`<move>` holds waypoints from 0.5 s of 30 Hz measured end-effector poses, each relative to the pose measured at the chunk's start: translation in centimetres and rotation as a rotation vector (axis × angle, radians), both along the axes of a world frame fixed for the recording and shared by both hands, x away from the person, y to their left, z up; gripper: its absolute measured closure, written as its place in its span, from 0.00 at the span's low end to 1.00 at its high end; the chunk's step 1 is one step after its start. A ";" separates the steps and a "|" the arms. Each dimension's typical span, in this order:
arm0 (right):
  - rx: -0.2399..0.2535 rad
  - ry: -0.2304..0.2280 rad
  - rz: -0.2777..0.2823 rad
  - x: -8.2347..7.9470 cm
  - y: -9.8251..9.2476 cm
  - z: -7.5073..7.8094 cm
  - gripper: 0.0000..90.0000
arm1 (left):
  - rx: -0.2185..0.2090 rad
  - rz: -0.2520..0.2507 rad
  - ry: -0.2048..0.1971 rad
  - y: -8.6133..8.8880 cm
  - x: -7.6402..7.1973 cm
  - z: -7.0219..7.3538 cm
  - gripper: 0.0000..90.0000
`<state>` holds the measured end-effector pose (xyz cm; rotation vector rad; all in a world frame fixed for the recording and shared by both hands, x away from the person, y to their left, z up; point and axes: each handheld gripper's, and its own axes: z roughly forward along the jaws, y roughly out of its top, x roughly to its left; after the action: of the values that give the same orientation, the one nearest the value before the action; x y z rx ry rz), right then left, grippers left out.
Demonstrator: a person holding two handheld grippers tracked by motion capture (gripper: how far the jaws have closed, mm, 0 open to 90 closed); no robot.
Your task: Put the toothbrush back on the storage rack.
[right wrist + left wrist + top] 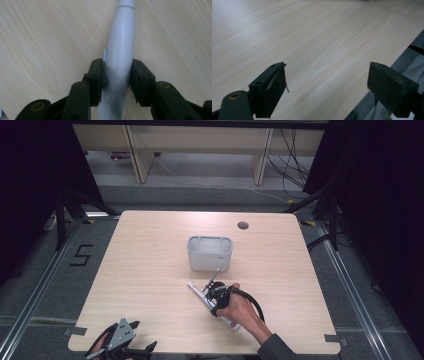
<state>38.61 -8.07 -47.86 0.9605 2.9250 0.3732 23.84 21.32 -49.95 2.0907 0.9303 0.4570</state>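
Note:
A long pale grey handle (196, 290) lies slanted on the wooden table (150, 270), just in front of a pale grey open-topped box (210, 253). My right gripper (214, 294), held by a hand, is down on the handle's middle. In the right gripper view the jaws of my right gripper (117, 67) press both sides of the rounded handle (123, 32), which runs away from the camera across the wood. My left gripper (125, 347) sits at the table's near left edge. In the left gripper view my left gripper (327, 75) stands wide open over bare wood.
A round cable hole (243, 225) sits near the table's far right edge. Desk legs (139, 160) and loose cables (292, 165) stand beyond the table. A "5" mark (81, 255) is on the floor at left. Dark curtains hang on both sides.

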 end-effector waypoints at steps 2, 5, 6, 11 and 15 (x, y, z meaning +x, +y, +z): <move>-0.023 0.008 0.009 0.1 0.2 0.1 0.72 | -0.001 0.002 0.001 0.0 0.0 0.0 0.16; -0.044 0.012 0.030 0.2 0.4 0.1 0.73 | 0.019 -0.007 0.009 0.2 0.0 0.1 0.16; -0.065 0.019 0.054 0.4 0.6 0.2 0.73 | -0.001 -0.001 0.002 0.0 0.0 0.0 0.16; -0.109 0.033 0.062 0.5 1.2 0.2 0.73 | 0.006 0.001 0.005 0.0 0.0 0.1 0.16; -0.138 0.039 0.090 0.7 1.5 0.2 0.73 | 0.007 -0.003 0.007 0.0 0.0 0.1 0.16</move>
<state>39.28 -6.56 -47.64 0.8294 2.9900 0.1552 23.83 21.37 -49.87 2.1014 0.9302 0.4523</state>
